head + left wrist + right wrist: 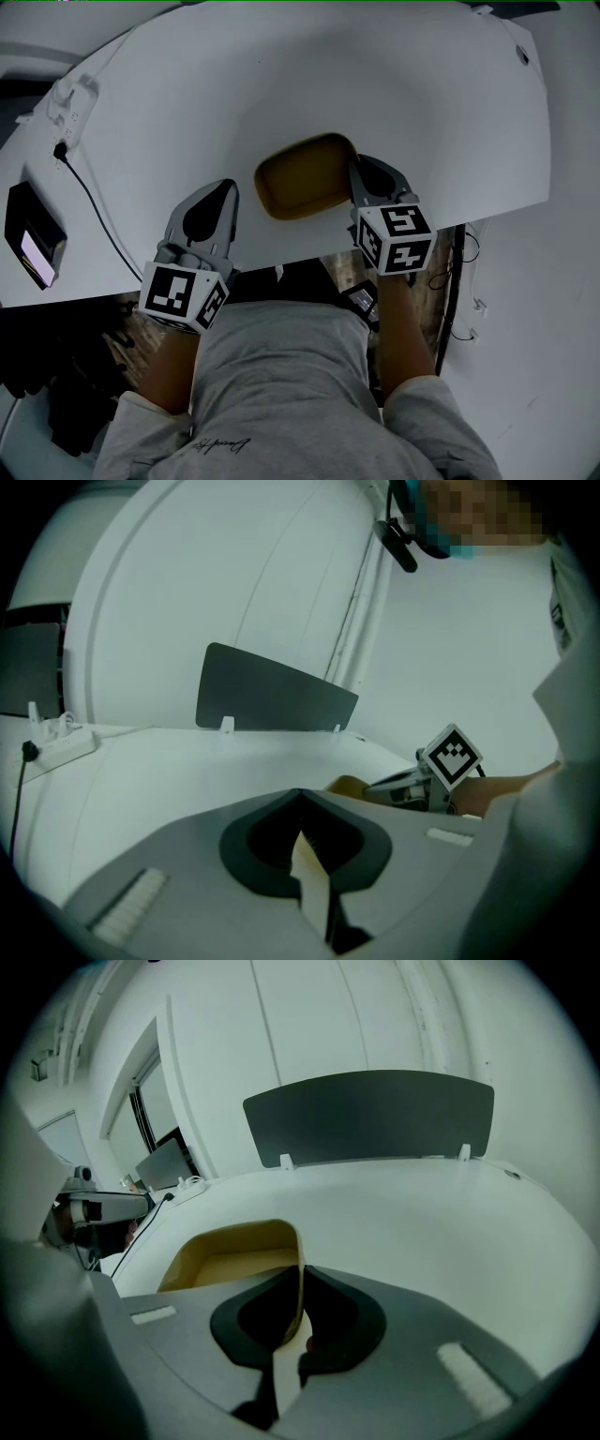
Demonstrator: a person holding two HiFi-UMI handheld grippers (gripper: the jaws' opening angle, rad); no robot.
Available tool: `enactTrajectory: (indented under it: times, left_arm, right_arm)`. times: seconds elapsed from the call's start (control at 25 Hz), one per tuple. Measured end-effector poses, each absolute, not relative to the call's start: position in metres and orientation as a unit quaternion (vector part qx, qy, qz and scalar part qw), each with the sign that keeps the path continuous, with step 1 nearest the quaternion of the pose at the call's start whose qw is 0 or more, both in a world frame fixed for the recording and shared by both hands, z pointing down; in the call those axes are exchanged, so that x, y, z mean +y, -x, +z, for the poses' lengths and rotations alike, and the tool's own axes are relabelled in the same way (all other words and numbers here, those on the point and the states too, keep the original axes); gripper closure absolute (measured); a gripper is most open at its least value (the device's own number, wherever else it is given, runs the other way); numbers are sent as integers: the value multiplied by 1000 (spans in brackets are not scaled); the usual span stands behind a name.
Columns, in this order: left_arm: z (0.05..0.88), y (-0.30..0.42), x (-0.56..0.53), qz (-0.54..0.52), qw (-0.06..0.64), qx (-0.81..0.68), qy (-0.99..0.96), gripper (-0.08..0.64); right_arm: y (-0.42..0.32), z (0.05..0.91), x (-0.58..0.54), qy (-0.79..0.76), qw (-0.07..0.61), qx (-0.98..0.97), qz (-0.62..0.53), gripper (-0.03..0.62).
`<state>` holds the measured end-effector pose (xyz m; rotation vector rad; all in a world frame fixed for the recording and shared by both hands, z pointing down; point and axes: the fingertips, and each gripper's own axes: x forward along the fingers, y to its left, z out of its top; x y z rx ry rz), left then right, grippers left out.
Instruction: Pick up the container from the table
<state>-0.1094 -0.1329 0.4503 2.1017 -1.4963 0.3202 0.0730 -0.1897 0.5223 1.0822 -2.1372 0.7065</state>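
A shallow tan container [305,176] with rounded corners lies near the front edge of the white table [422,94]. My right gripper [359,171] is at its right end, shut on the container's thin side wall; in the right gripper view the wall [298,1262] runs straight in between the jaws of the right gripper [300,1279]. My left gripper [228,189] rests on the table just left of the container, apart from it, shut with nothing between its jaws. From the left gripper [300,797] only a corner of the container [349,785] shows.
A black device [33,234] lies at the table's left end, with a cable [89,202] running to a white power strip [70,103]. A dark upright panel [370,1115] stands at the far edge. The person's torso is against the front edge.
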Motion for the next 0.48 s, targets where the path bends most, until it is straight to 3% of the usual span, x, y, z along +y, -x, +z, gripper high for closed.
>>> enactTrajectory:
  times: [0.48]
  left_arm:
    - [431, 110, -129, 108, 253, -556, -784, 565]
  right_arm:
    - [-80, 499, -182, -420, 304, -813, 263, 568]
